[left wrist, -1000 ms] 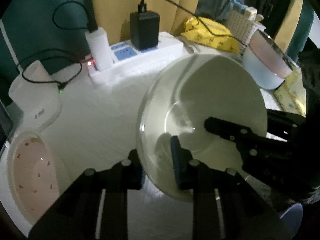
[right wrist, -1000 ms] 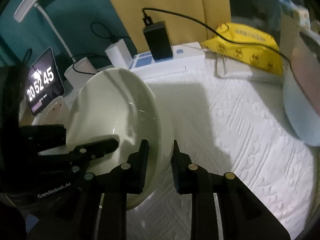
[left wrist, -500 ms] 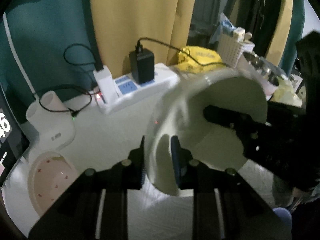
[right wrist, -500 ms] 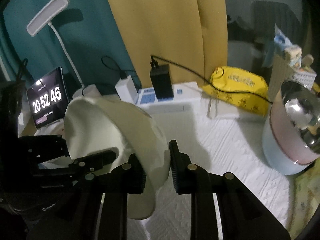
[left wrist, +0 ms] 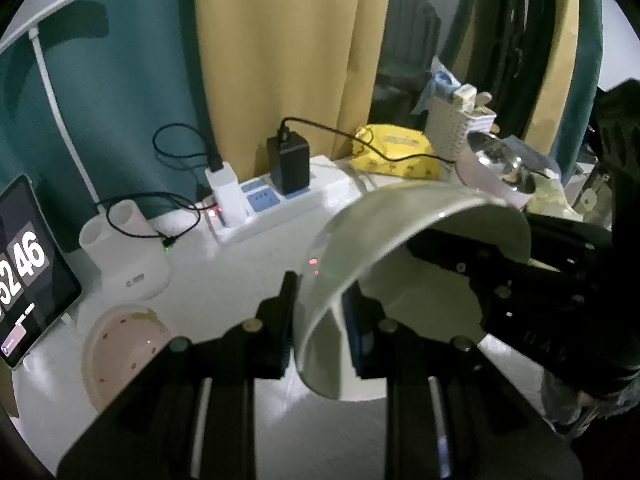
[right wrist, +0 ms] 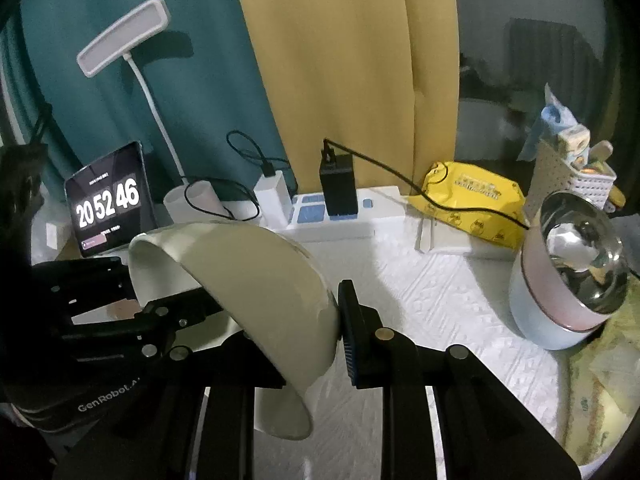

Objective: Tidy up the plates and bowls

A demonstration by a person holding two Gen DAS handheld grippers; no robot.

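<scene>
the left gripper (left wrist: 318, 320) and the right gripper (right wrist: 316, 328) each pinch opposite rims of one pale glossy ceramic bowl (right wrist: 256, 280), held tilted above the white textured tablecloth (right wrist: 420, 280).

At frame centre the right gripper (right wrist: 316, 320) pinched a tilted white bowl's (right wrist: 256, 280) rim; the left gripper (right wrist: 192, 312) gripped its opposite rim from the left.
</scene>
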